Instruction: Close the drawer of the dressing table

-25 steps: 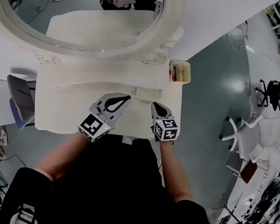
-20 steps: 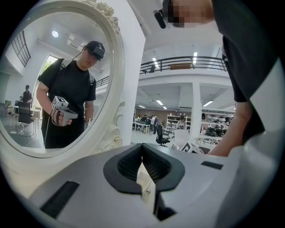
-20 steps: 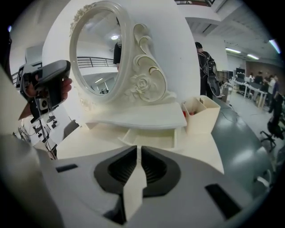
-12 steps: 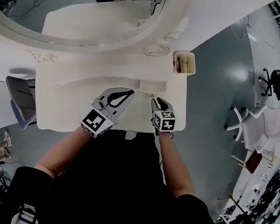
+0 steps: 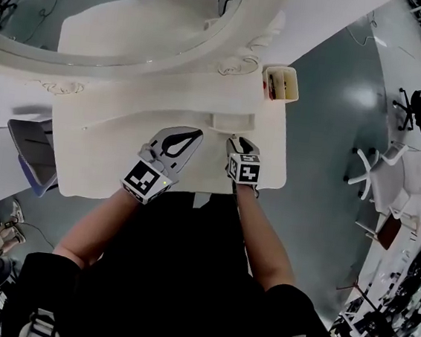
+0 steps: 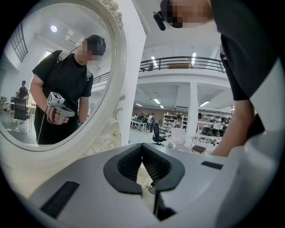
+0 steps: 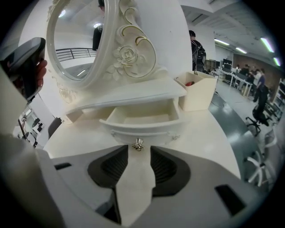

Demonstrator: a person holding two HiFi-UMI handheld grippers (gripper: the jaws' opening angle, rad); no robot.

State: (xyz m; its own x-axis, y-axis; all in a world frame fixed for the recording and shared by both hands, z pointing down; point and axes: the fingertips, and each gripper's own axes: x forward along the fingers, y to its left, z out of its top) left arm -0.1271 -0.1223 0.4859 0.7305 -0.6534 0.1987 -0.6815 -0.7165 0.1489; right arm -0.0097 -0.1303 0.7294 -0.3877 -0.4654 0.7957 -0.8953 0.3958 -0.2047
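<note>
The white dressing table (image 5: 107,153) has a small drawer (image 5: 234,122) pulled out under its mirror shelf. In the right gripper view the drawer (image 7: 142,118) stands open and empty, with its little metal knob (image 7: 138,144) on the curved front. My right gripper (image 7: 139,152) points down at that front. Its jaws have just been opening and stand apart, the knob just beyond the tips and nothing between the pads. In the head view the right gripper (image 5: 241,143) sits just before the drawer. My left gripper (image 5: 195,134) hovers over the tabletop to the left, its tips together and holding nothing.
A big oval mirror (image 5: 100,10) with a carved frame backs the table. A cream organiser box (image 5: 281,84) stands at the table's back right corner. A grey chair (image 5: 27,148) is by the table's left side, and office chairs (image 5: 378,170) stand on the floor to the right.
My right gripper has sunk and tipped down in front of the drawer. The left gripper has stayed where it was.
</note>
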